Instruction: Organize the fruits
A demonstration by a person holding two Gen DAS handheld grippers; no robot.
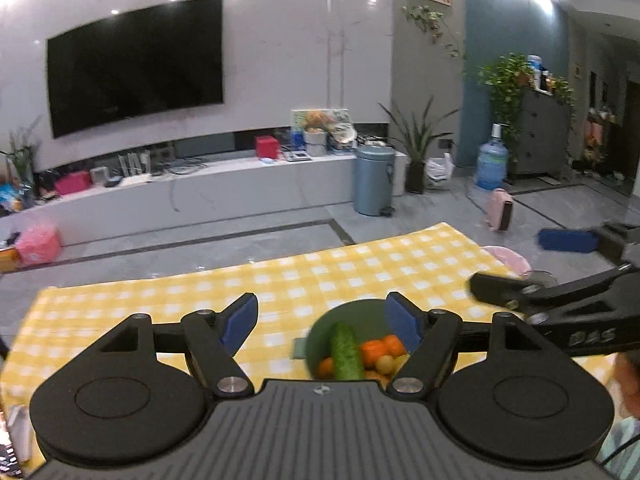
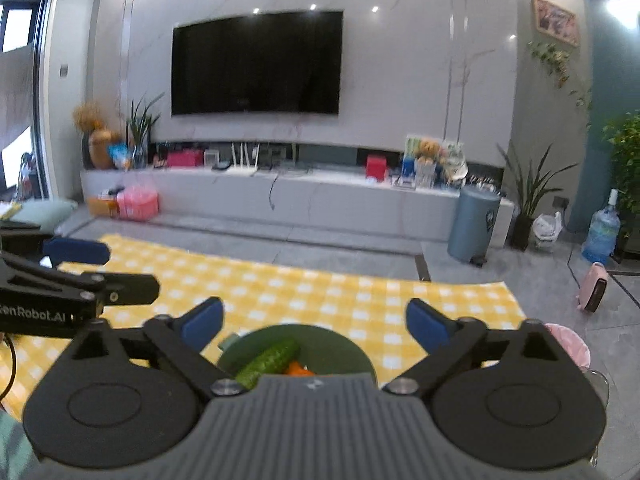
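Fruit was seen gathered in a round green plastic bowl (image 1: 320,344) on the yellow checked surface (image 1: 280,280): a green cucumber (image 1: 347,350) leaned among orange tangerines (image 1: 378,350). Left tool (image 1: 321,320) and right tool (image 2: 316,326) were spread wide, nothing gripped, apparently because the produce was already deposited.

1. "GenRobot.AI" in pale letters, its first letter cut off at the frame edge, stands on the black plastic side of the left gripper (image 2: 76,264), seen from the right wrist.
2. Blurred raised letters on the black right gripper (image 1: 520,264) body cannot be read.
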